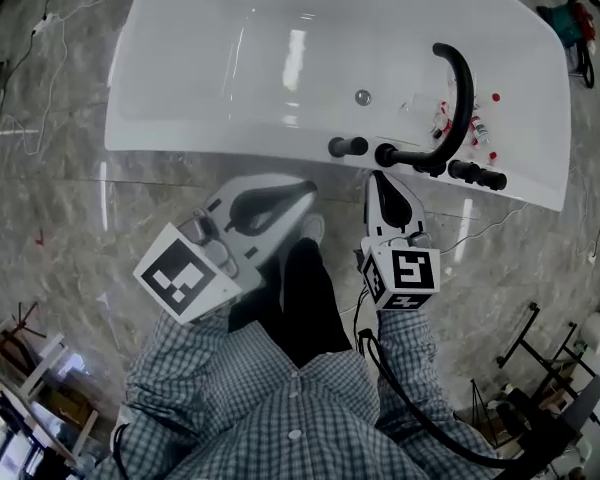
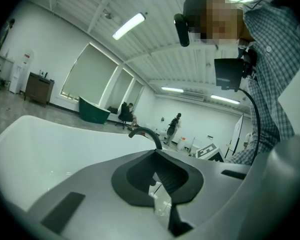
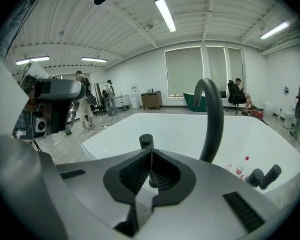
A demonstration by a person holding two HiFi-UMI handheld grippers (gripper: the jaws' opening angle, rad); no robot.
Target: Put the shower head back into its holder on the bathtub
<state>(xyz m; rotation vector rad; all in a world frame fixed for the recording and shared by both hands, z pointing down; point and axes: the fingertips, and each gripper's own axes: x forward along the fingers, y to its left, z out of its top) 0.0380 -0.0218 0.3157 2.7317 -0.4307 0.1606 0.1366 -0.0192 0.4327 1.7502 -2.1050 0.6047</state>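
The white bathtub (image 1: 230, 140) lies across the top of the head view. A black arched spout (image 1: 463, 93) rises from its near rim, with two black knobs (image 1: 347, 147) to its left. A slim black cylinder (image 1: 478, 176) lies on the rim to the right of the spout; I cannot tell whether it is the shower head. My right gripper (image 1: 377, 179) hangs just short of the rim near the spout's foot, shut and empty. My left gripper (image 1: 308, 194) is further left over the floor, also shut with nothing in it. In the right gripper view, the spout (image 3: 212, 119) and one knob (image 3: 146, 141) stand beyond the jaws.
Small bottles with red caps (image 1: 477, 128) lie inside the tub by the spout. My shoe (image 1: 310, 230) and dark trouser leg stand between the grippers on the marble floor. Metal racks (image 1: 540, 368) and cables crowd the lower right. People (image 2: 176, 124) are far off in the room.
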